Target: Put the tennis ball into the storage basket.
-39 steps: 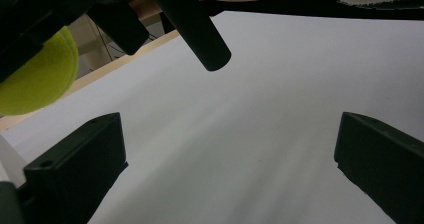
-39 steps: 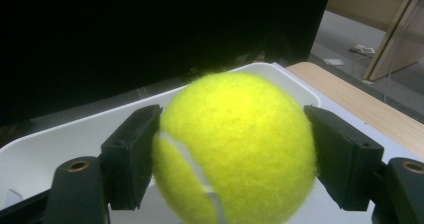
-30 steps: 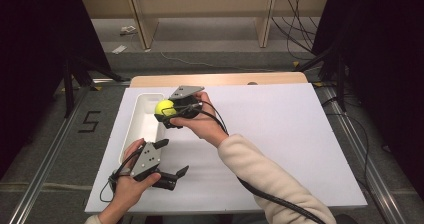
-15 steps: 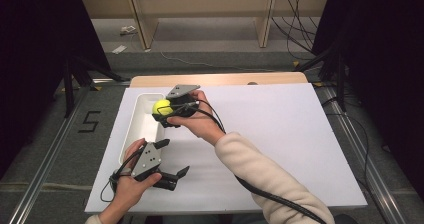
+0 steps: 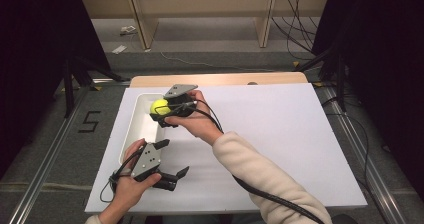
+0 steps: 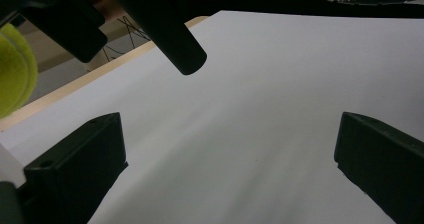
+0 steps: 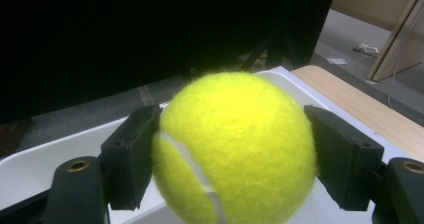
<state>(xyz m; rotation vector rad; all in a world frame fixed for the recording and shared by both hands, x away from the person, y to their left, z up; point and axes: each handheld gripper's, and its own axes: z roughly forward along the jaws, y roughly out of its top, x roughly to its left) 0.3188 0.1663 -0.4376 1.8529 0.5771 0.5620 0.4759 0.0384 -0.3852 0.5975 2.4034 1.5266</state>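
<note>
One white tray (image 5: 136, 134) lies under the tennis ball (image 5: 160, 106).

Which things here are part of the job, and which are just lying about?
In the job: tennis ball, clamped in the right gripper; white tray under it.
Not in use: left gripper, open and empty; white board; wooden tabletop.

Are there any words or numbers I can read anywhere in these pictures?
"5": a dark digit marked on the grey floor left of the table, seen in the high view.
The tennis ball in the right gripper shows a white seam but no readable print.
</note>
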